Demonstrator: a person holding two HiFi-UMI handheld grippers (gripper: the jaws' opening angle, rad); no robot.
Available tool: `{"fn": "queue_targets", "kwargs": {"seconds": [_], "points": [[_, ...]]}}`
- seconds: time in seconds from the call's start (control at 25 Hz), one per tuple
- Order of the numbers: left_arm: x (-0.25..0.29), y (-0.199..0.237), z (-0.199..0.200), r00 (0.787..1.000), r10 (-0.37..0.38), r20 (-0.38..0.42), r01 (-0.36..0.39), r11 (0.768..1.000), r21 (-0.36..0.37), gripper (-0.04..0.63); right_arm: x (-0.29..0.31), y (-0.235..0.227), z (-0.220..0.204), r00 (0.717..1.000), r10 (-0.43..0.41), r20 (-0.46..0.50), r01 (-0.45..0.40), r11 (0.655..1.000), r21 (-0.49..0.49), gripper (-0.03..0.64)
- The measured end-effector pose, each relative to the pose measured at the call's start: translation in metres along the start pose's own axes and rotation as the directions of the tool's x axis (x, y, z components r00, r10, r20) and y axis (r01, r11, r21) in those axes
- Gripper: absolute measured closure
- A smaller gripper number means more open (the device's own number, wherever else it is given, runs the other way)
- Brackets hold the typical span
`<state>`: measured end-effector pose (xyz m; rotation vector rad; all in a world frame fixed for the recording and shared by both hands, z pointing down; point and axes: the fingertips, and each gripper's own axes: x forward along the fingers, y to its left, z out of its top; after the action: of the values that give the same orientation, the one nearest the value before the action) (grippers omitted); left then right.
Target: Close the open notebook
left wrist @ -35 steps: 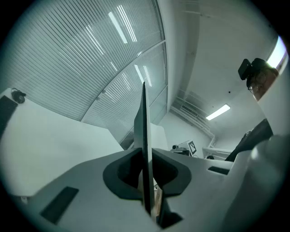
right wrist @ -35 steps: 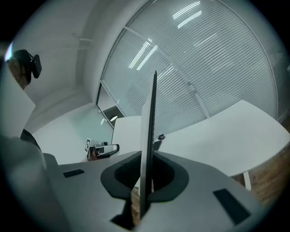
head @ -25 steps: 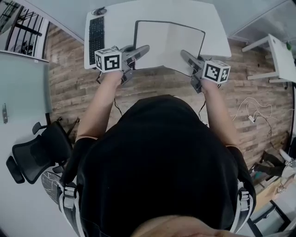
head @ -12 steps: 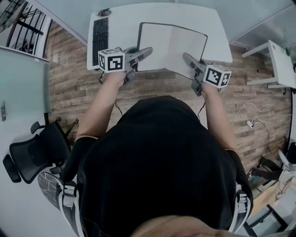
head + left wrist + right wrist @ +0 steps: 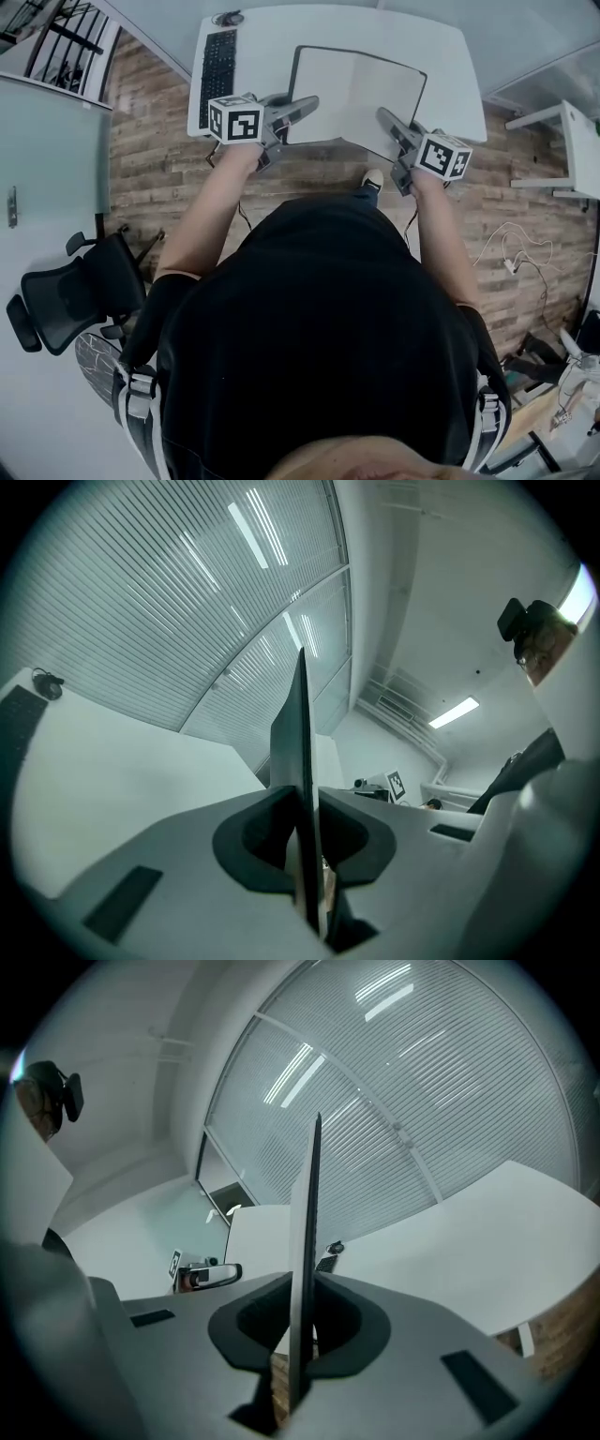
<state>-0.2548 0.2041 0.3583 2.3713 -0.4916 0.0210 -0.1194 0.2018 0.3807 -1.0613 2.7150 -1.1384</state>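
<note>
Ceiling lights (image 5: pixel 455 712): gripper views only

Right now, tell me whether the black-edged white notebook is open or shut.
Open: the notebook is spread wide, both pages facing up.

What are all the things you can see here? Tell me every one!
notebook: one, white pages with a dark edge, open at the desk's near edge
desk: one, white, top of the head view
keyboard: one, black, left part of the desk
small round thing: one, dark, just beyond the keyboard; too small to name
office chair: one, black, on the floor at left
side table: one, white, right edge
cables: a few, pale, floor at right
floor: brown wood planks
left gripper: grey, marker cube, shut on the notebook's left edge
right gripper: grey, marker cube, shut on its right edge
person: one, black top, bare forearms
</note>
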Motion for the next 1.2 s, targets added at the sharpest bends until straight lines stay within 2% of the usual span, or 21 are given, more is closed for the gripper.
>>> {"fn": "queue_targets", "kwargs": {"seconds": [0.52,0.76,1.2], "points": [[0.058,0.043,0.032,0.998,0.059,0.012,-0.059,0.998,-0.014,0.545,0.023,-0.069,0.047,0.998,0.048,-0.032,-0.047,0.999,0.01,0.555],[0.066,0.055,0.038,0.996,0.083,0.031,-0.082,0.996,-0.032,0.545,0.033,-0.082,0.056,0.996,0.066,-0.058,-0.065,0.998,0.004,0.555],[0.127,0.08,0.055,0.992,0.112,0.052,-0.108,0.992,-0.068,0.545,0.031,-0.144,0.091,0.992,0.087,-0.091,-0.086,0.996,0.023,0.555]]}}
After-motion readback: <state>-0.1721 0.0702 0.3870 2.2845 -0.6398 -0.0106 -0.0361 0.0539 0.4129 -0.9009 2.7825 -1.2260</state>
